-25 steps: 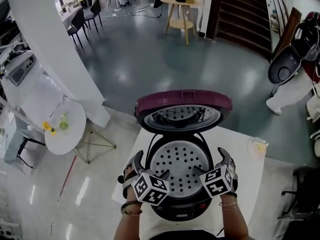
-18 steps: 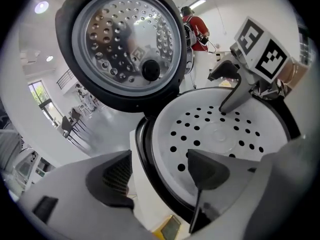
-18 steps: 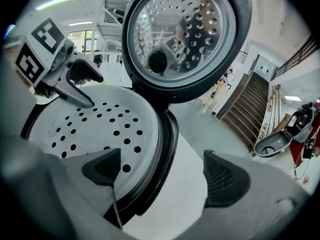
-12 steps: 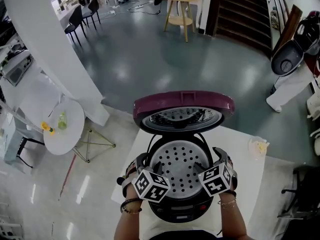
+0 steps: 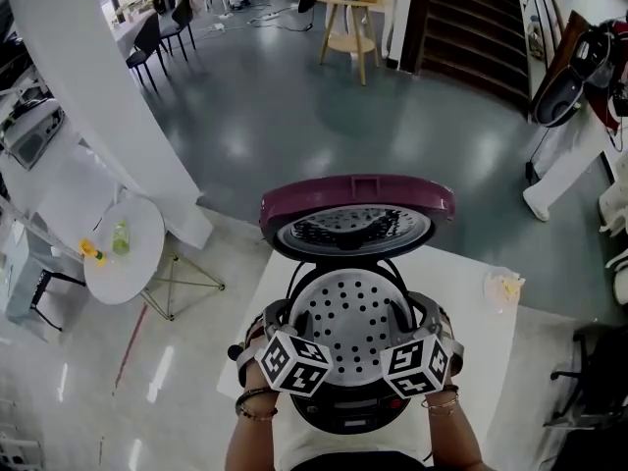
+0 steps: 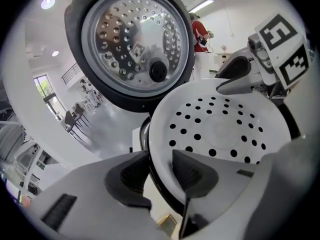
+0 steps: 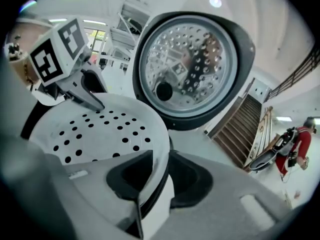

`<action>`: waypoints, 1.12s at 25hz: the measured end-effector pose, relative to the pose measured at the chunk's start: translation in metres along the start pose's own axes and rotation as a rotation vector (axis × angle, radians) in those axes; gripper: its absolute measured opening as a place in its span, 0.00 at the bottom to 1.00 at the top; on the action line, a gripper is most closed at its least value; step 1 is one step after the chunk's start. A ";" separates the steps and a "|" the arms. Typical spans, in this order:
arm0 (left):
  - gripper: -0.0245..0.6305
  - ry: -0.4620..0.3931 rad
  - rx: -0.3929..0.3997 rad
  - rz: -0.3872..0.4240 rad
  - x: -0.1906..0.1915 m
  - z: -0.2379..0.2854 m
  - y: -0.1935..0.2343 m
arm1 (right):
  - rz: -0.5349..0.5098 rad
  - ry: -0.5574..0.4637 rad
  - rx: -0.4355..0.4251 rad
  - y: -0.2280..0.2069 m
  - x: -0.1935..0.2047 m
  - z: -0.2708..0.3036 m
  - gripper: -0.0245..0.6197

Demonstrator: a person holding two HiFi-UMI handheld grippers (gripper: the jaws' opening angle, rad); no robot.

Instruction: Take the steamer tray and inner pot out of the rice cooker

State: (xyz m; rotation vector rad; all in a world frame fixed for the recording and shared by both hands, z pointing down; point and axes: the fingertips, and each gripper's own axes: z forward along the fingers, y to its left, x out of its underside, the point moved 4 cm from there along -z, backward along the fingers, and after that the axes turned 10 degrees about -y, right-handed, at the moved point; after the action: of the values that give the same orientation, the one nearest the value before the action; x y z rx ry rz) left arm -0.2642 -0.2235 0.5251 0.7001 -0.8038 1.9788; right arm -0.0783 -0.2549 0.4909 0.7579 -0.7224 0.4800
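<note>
The white perforated steamer tray (image 5: 351, 307) sits at the mouth of the black rice cooker (image 5: 345, 418), whose maroon lid (image 5: 355, 204) stands open behind it. My left gripper (image 5: 278, 318) has just been closing and now pinches the tray's left rim (image 6: 159, 149) between its pads. My right gripper (image 5: 426, 318) has also just been closing and clamps the right rim (image 7: 161, 159). Each gripper shows across the tray in the other's view: the right gripper (image 6: 239, 82) and the left gripper (image 7: 86, 97). The tray hides the inner pot.
The cooker stands on a white table (image 5: 476, 337) with a small cup (image 5: 504, 287) at its right edge. The lid's perforated inner plate (image 6: 135, 39) leans over the far side of the tray. A round white side table (image 5: 123, 253) stands on the floor to the left.
Both grippers went from wide open beside the tray to shut on its rim. The tray now sits slightly higher and nearer the camera than before.
</note>
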 end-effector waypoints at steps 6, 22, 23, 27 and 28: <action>0.21 -0.113 -0.064 0.012 -0.028 -0.031 0.008 | 0.055 -0.169 0.089 -0.016 -0.027 -0.030 0.17; 0.19 -0.424 -0.069 0.201 -0.131 -0.110 -0.081 | 0.340 -0.461 0.315 -0.086 0.000 -0.188 0.11; 0.19 -0.433 -0.053 0.218 -0.139 -0.111 -0.095 | 0.353 -0.456 0.333 -0.091 0.011 -0.201 0.11; 0.19 -0.468 0.022 0.263 -0.169 -0.119 -0.157 | 0.399 -0.417 0.383 -0.117 0.056 -0.247 0.11; 0.19 -0.476 0.037 0.273 -0.174 -0.120 -0.171 | 0.418 -0.412 0.384 -0.123 0.067 -0.257 0.11</action>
State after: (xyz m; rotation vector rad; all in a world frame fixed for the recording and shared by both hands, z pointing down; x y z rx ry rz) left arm -0.0538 -0.1496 0.3688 1.1610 -1.1985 2.0990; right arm 0.1483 -0.1303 0.3542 1.0881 -1.2049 0.8724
